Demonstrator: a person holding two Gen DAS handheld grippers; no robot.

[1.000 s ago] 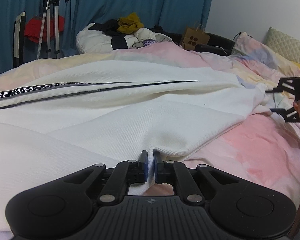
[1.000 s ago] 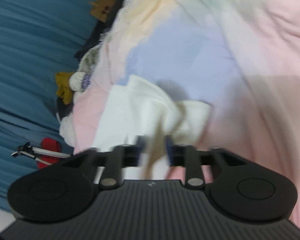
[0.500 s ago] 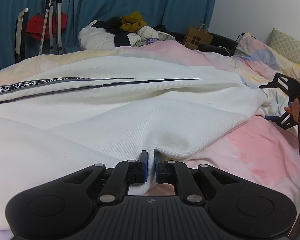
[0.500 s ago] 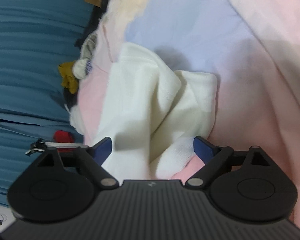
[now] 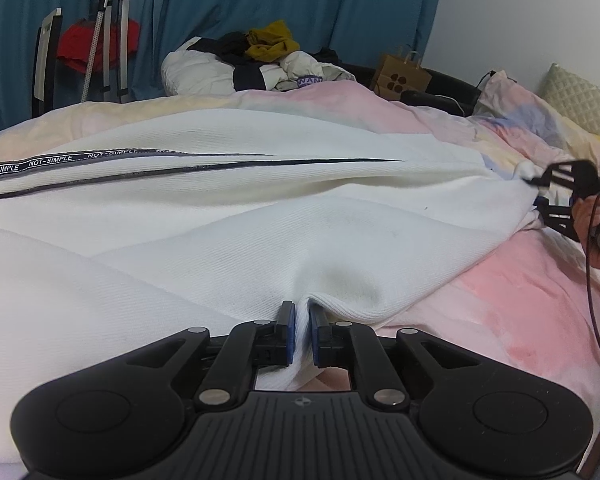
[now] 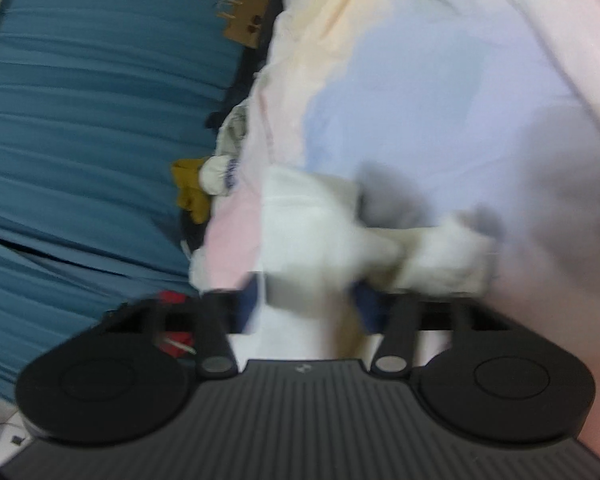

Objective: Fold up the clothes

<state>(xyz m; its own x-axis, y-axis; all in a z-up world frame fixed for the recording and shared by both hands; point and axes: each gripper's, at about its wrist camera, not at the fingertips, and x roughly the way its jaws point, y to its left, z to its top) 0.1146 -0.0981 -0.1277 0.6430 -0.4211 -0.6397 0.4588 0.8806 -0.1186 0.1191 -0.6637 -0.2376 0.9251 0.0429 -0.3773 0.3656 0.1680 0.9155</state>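
The white garment (image 5: 228,216) lies spread across the pastel duvet (image 5: 512,300), its black stripe and lettered tape running lengthwise near the far side. It is not yet a finished fold: one broad layer, creased, with a raised ridge down the middle.

My left gripper (image 5: 301,330) has its pads pressed together on the ribbed hem at the near edge; the cloth puckers up between them. My right gripper (image 6: 304,308) sits at the garment's far right end. Its view is motion-blurred: white cloth lies between the fingers, which stand partly apart, and I cannot tell whether they are pinching it or merely around it. In the left view that gripper shows at the right edge, touching a bunched corner of the cloth.

Judgement: a two-point hold along one end, in preparation for carrying that end over. The next move calls for a confirmed right-hand pinch, then both ends lifted level so the cloth stays taut.

Beyond the duvet: a clothes heap (image 5: 260,60), a paper bag (image 5: 402,78), blue curtains (image 5: 300,0).
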